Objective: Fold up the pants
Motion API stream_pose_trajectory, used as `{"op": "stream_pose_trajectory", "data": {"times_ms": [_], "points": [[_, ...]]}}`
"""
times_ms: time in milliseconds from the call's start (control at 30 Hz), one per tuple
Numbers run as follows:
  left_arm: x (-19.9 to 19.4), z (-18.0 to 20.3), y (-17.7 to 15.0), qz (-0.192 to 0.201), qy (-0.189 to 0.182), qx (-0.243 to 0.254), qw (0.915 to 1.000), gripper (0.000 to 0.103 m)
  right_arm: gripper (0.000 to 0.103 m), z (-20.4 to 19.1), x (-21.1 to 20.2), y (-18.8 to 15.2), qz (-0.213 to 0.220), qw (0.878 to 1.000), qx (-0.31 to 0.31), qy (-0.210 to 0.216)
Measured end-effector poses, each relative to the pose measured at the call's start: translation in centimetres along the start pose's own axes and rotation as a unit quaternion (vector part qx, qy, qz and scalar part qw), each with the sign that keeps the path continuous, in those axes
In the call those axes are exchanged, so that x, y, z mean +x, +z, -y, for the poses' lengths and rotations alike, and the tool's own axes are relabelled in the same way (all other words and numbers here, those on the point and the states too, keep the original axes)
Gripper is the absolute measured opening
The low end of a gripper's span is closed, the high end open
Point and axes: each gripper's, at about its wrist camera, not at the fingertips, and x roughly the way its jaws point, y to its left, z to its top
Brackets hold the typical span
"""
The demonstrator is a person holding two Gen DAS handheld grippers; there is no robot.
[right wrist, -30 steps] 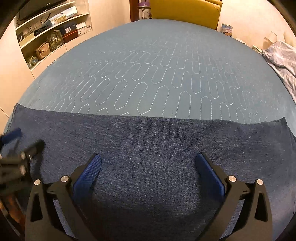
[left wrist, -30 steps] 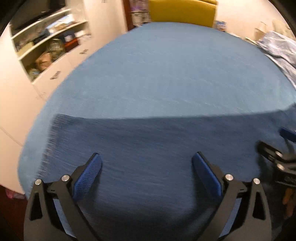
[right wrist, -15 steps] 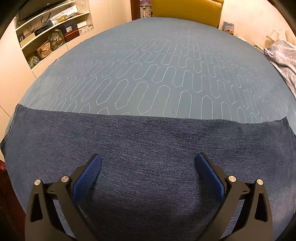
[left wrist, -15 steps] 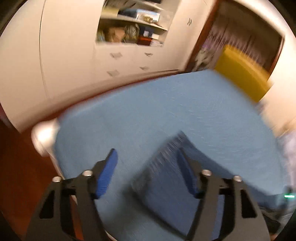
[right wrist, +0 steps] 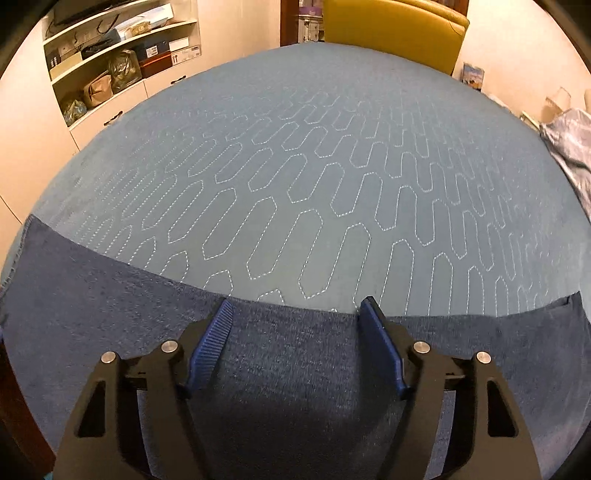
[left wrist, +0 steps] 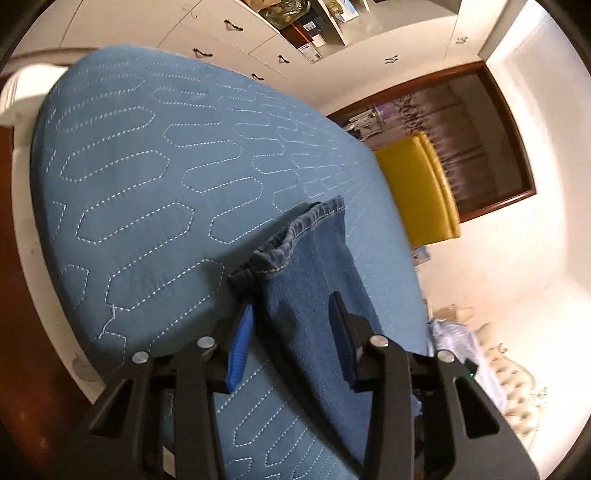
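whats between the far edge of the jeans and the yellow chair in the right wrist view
In the right wrist view, only bare quilted blue bedspread lies between the jeans and the yellow chair; nothing rests on that stretch.

Two wrist cams, both close over the bed.
Left cam sat rolled, facing along the blue quilt (left wrist: 147, 192) toward the yellow chair (left wrist: 417, 184); right cam looked level and steeply down. Both shared quilt, jeans (right wrist: 295, 354), chair, prob. the same shelves.
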Motion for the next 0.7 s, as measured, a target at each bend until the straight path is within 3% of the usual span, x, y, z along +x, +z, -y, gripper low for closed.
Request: {"op": "stream_pose_trajectory", "data": {"times_ms": [33,233,500,700], "points": [[-0.1,-0.5,0.0,-0.001,-0.001,-0.008,1.0000,0.029,0.070,-0.1,0.1,-0.1,0.001,1.000,0.000,-0.001],[-0.4,-1.8,-1.7,-0.007,-0.035,-0.049,0.9982,0.028,0.070,-0.6,0.5,-0.1,0.006,1.000,0.001,-0.010],[1.7,-1.5,-0.8,-0.016,-0.065,-0.054,0.9963,0.028,0.071,-0.7,0.7,-0.3,0.009,1.000,0.002,-0.012],[2.4,-1.6,-0.2,-0.009,-0.070,-0.058,0.9958,0.019,0.073,-0.5,0.9,-0.4,0.009,1.000,0.003,-0.010]]}}
